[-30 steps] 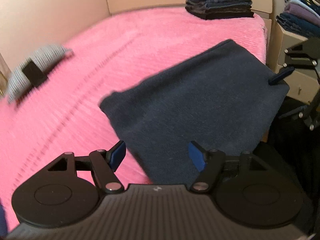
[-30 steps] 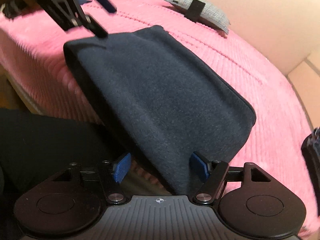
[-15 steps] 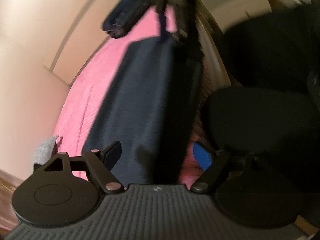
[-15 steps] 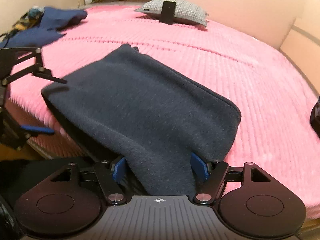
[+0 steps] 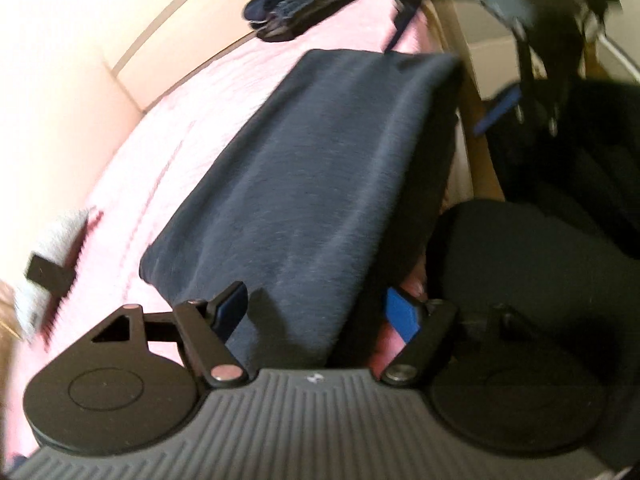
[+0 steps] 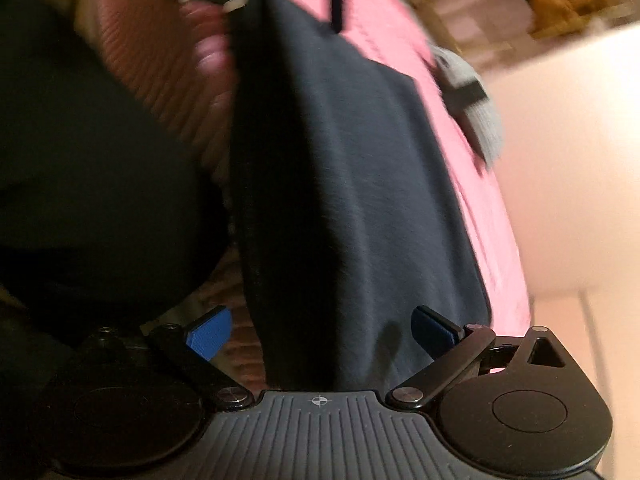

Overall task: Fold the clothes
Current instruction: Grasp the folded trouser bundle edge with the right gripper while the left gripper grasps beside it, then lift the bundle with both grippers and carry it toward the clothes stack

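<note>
Straddling each end of the garment on the bed, we keep the left tool and right tool open, ready to pinch its edges.

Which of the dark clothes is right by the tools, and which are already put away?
The single navy folded garment lies between both tools' fingers at the bed's edge. The stack of folded clothes sits far off on the pink bedspread, near the headboard.
</note>
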Demonstrator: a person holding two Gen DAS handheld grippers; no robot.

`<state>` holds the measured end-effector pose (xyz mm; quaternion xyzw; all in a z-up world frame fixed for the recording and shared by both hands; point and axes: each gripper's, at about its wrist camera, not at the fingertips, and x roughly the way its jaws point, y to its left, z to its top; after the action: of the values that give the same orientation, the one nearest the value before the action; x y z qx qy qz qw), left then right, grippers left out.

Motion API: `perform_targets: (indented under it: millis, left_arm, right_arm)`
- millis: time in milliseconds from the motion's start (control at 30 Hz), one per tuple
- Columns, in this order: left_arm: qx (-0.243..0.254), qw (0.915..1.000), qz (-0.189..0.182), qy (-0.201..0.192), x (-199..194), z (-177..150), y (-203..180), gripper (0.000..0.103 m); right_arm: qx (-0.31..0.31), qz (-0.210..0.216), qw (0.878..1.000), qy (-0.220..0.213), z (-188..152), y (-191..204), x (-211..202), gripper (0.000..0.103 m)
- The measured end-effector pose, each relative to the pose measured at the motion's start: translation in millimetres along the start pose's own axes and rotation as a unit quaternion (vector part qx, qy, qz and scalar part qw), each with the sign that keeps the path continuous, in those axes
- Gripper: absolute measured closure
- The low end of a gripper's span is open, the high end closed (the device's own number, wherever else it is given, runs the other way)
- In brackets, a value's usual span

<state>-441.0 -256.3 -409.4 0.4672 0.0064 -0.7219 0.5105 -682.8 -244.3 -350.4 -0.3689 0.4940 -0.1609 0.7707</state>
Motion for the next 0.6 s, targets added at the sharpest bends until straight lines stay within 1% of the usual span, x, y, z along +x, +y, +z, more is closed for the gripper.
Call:
perform_targets:
  millis: [33, 67, 100, 133, 167, 200, 267, 333, 367, 400, 467, 500, 600]
  left_arm:
    - [-0.016, 0.9999, -0.004, -0.002, -0.7, -0.3, 5.3, 0.03]
    - [-0.032, 0.9994, -0.008, -0.003, -1.4, -0.5, 10.1, 0.03]
    - [-0.047, 0.9988, -0.013, -0.003, -1.9, -0.7, 14.3, 0.03]
    - [-0.052, 0.9985, -0.014, -0.004, -3.3, -1.3, 16.3, 0.03]
    - [-0.05, 0.9987, -0.01, -0.006, -5.5, -2.0, 16.4, 0.03]
    - [-0.048, 0.9988, -0.007, -0.008, -7.8, -2.8, 16.5, 0.03]
    - [-0.035, 0.9993, 0.003, -0.013, -12.4, -3.3, 14.8, 0.03]
    - [0.006, 0.9995, 0.023, -0.022, -16.8, -1.2, 2.3, 0.027]
    - [0.028, 0.9987, 0.033, -0.028, -19.3, -0.4, -7.0, 0.023]
    - [0.049, 0.9973, 0.042, -0.034, -21.8, 0.5, -16.2, 0.02]
    - [0.088, 0.9937, 0.055, -0.042, -22.2, 3.1, -33.0, 0.017]
    - [0.106, 0.9917, 0.061, -0.042, -19.5, 4.3, -40.1, 0.015]
    - [0.151, 0.9849, 0.081, -0.025, -4.7, 7.3, -54.9, 0.015]
  right_arm:
    - [-0.017, -0.003, 1.0, -0.001, -0.1, 4.9, 4.0, 0.005]
    - [-0.026, -0.007, 1.0, -0.001, 0.2, 7.1, 7.4, 0.019]
    - [-0.028, -0.012, 1.0, 0.001, 0.9, 7.3, 10.3, 0.027]
    - [-0.022, -0.018, 1.0, 0.001, 1.6, 4.2, 10.5, 0.037]
    - [-0.005, -0.016, 1.0, -0.002, 2.5, -2.7, 7.4, 0.047]
    - [0.015, -0.01, 1.0, -0.005, 3.6, -10.7, 3.5, 0.051]
    - [0.051, 0.006, 0.999, -0.008, 6.7, -27.9, -7.2, 0.068]
    - [0.088, 0.017, 0.996, -0.01, 10.7, -46.5, -18.0, 0.071]
    - [0.11, 0.021, 0.994, -0.013, 12.9, -57.1, -21.6, 0.072]
    - [0.133, 0.025, 0.991, -0.015, 15.1, -68.5, -24.9, 0.073]
    - [0.159, 0.028, 0.987, -0.018, 19.3, -86.2, -28.5, 0.073]
    - [0.169, 0.029, 0.985, -0.02, 21.3, -94.1, -29.6, 0.073]
    - [0.196, 0.038, 0.98, -0.021, 22.4, -109.8, -30.3, 0.073]
